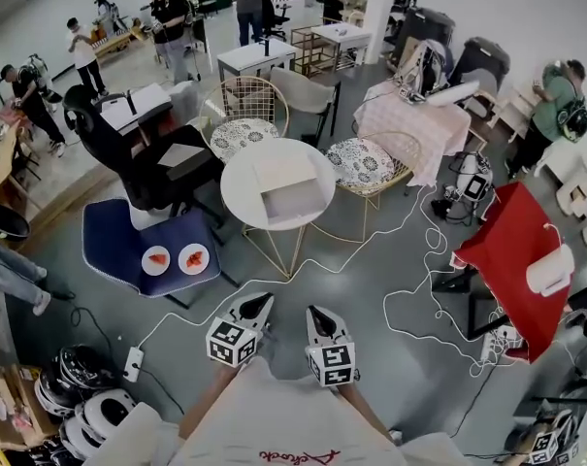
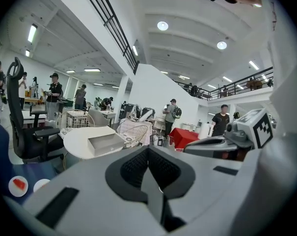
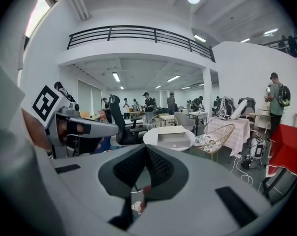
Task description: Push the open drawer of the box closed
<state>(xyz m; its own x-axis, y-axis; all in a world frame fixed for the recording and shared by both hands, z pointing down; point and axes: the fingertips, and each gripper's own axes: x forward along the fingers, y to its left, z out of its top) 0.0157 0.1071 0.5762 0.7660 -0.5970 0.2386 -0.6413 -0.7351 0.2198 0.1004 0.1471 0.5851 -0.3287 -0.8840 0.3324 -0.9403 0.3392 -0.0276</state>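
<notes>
With jaws pressed together and empty, suited to pushing, the left tool point(image 1: 257, 306) and right tool point(image 1: 318, 316) hover well short of the round white tabletop point(image 1: 237, 178), where the drawer point(image 1: 291, 207) of the pale rectangular box point(image 1: 281, 175) apparently stands open.

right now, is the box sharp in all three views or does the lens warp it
Head view: box sharp, evenly lit, room edges bowed. Left gripper view: heavy fisheye, dark corners, ceiling lamps glaring, box small. Right gripper view: same fisheye, window top left blown out.
</notes>
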